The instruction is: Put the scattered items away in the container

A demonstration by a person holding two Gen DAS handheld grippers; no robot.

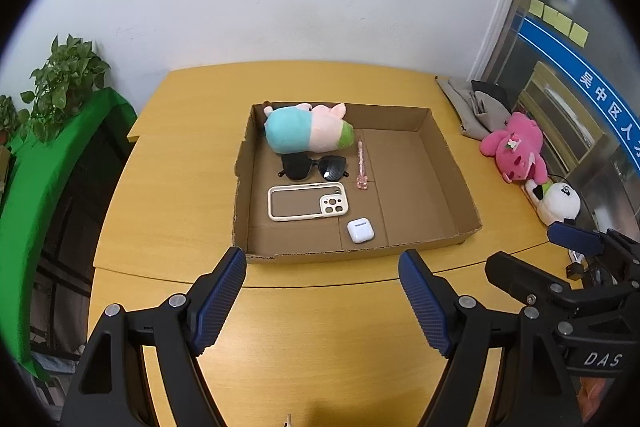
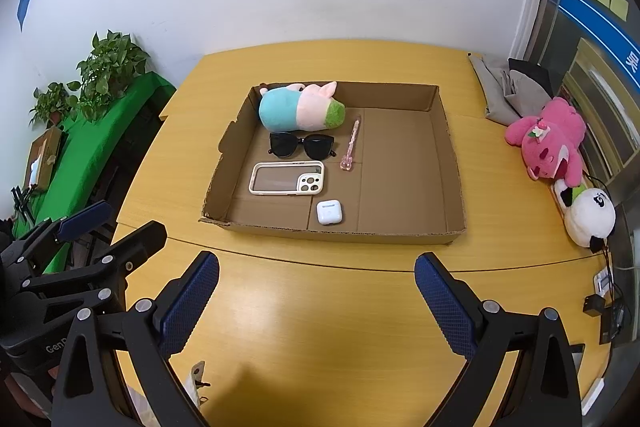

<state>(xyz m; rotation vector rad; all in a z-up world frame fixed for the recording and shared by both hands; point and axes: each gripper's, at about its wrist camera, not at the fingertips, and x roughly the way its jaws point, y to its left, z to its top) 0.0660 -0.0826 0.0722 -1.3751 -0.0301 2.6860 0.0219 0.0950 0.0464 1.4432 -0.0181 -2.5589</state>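
A shallow cardboard box (image 1: 452, 183) (image 2: 450, 163) sits on the yellow table. In its left half lie a blue, pink and green plush toy (image 1: 308, 129) (image 2: 300, 109), black sunglasses (image 1: 312, 167) (image 2: 300, 145), a pink pen (image 1: 361, 167) (image 2: 351, 145), a cream phone case (image 1: 307, 201) (image 2: 287, 178) and a white earbud case (image 1: 360, 231) (image 2: 329, 212). My left gripper (image 1: 322, 275) is open and empty, in front of the box's near wall. My right gripper (image 2: 316, 279) is open and empty, also in front of the box.
At the table's right edge lie a pink plush bear (image 1: 516, 147) (image 2: 552, 143), a panda plush (image 1: 558, 205) (image 2: 590, 219) and grey cloth (image 1: 468, 107) (image 2: 504, 87). Potted plants (image 1: 64, 79) (image 2: 104, 71) stand on a green-covered surface at left. Cables and a charger (image 2: 600, 303) lie at right.
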